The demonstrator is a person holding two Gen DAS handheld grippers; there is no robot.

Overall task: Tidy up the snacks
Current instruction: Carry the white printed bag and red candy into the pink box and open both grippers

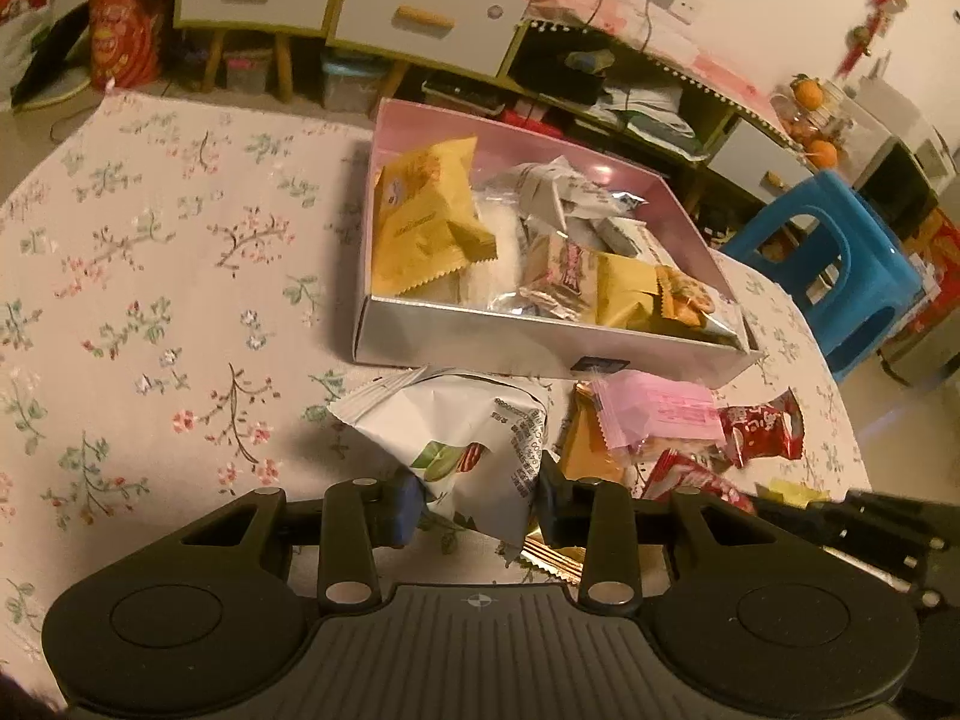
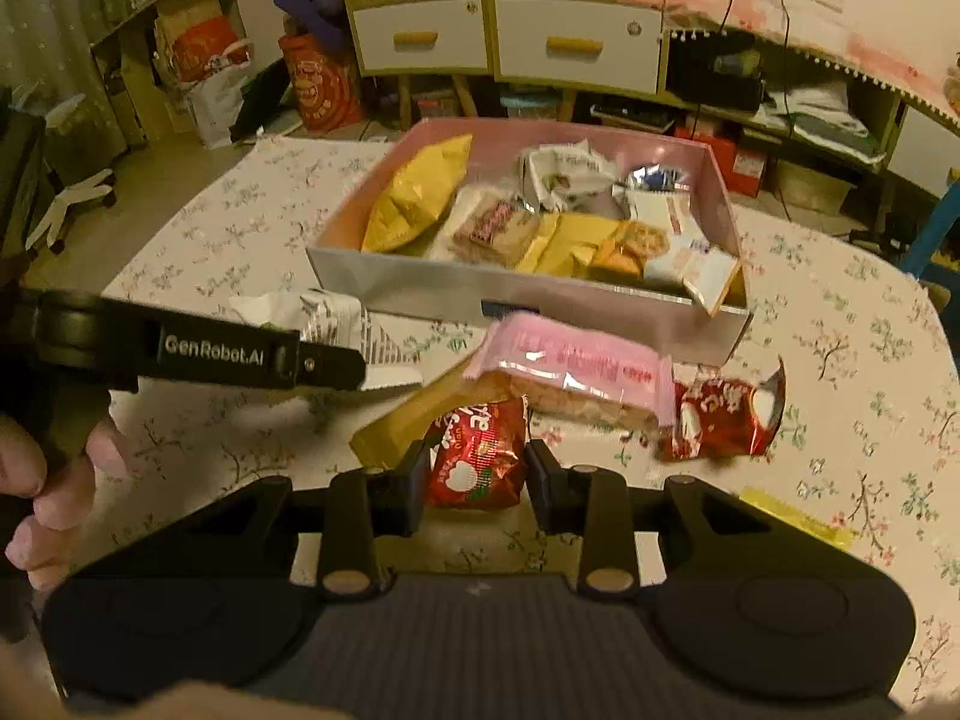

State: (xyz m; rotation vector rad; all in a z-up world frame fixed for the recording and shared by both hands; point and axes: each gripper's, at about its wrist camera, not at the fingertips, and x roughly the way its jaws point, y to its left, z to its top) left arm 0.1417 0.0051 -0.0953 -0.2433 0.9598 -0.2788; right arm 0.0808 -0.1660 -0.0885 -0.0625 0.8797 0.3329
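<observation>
A pink-lined box [image 1: 468, 342] [image 2: 420, 285] holds several snack packets on the floral tablecloth. My left gripper [image 1: 477, 498] is shut on a white snack packet [image 1: 462, 438] in front of the box; the packet also shows in the right wrist view [image 2: 342, 324]. My right gripper [image 2: 477, 474] is shut on a small red snack packet [image 2: 477, 462]. Loose on the cloth lie a pink packet [image 2: 570, 366] [image 1: 660, 414], a second red packet [image 2: 720, 420] [image 1: 762, 429] and a yellow packet [image 2: 408, 420] [image 1: 594, 456].
The round table's edge [image 2: 936, 324] curves off at the right. A blue plastic stool [image 1: 840, 252] stands beside the table. Cabinets with drawers [image 2: 510, 36] and cluttered shelves stand behind. The left gripper's arm [image 2: 180, 348] reaches in from the left.
</observation>
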